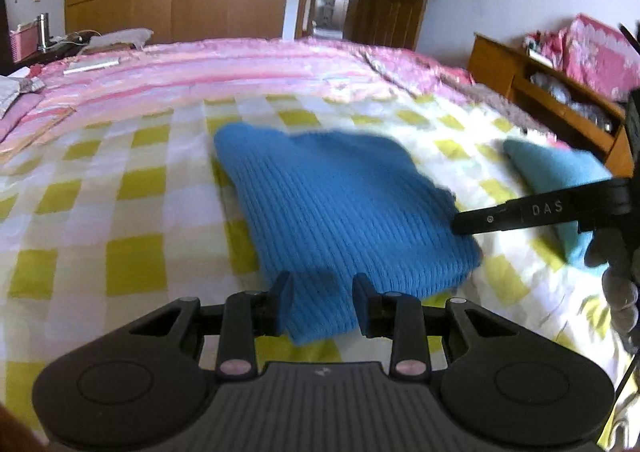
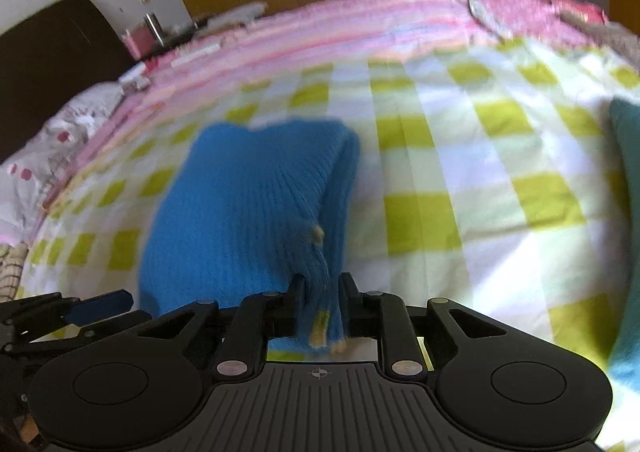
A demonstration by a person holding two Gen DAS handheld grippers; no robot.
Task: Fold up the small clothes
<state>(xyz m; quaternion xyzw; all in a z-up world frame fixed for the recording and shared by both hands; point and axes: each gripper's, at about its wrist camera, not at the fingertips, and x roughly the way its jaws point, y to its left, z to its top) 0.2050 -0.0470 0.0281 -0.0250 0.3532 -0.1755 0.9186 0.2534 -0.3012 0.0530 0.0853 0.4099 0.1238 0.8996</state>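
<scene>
Both grippers have hold of the blue knitted garment [image 1: 340,204], which lies partly folded on the green-and-white checked sheet [image 1: 132,188], with a second, teal garment [image 1: 560,172] lying well apart from it towards the wooden shelf side; your left gripper [image 1: 322,304] has its jaws set either side of the near corner of the blue knit, and the cloth fills the gap between them, so it reads as clenched on that corner; your right gripper [image 2: 320,304] is pinched on a gathered strip of the same knit, the ribbed edge with its pale yellow trim bunched between the fingers and hanging out below them; in the left view the right gripper's finger comes in from the side and meets the blue knit's near right edge; judging by the soft, thick rib, the fabric will stretch and sag if you pull unevenly; keep both holds firm; lift the near edge only just clear of the blue knit's own body; carry both corners away from you at the same pace, so the fold line runs straight across the knit; lay the edge down square on the far edge before you let go; watch that the bunched strip in the right jaws spreads flat, since a twisted hem would leave a lump in the fold.
</scene>
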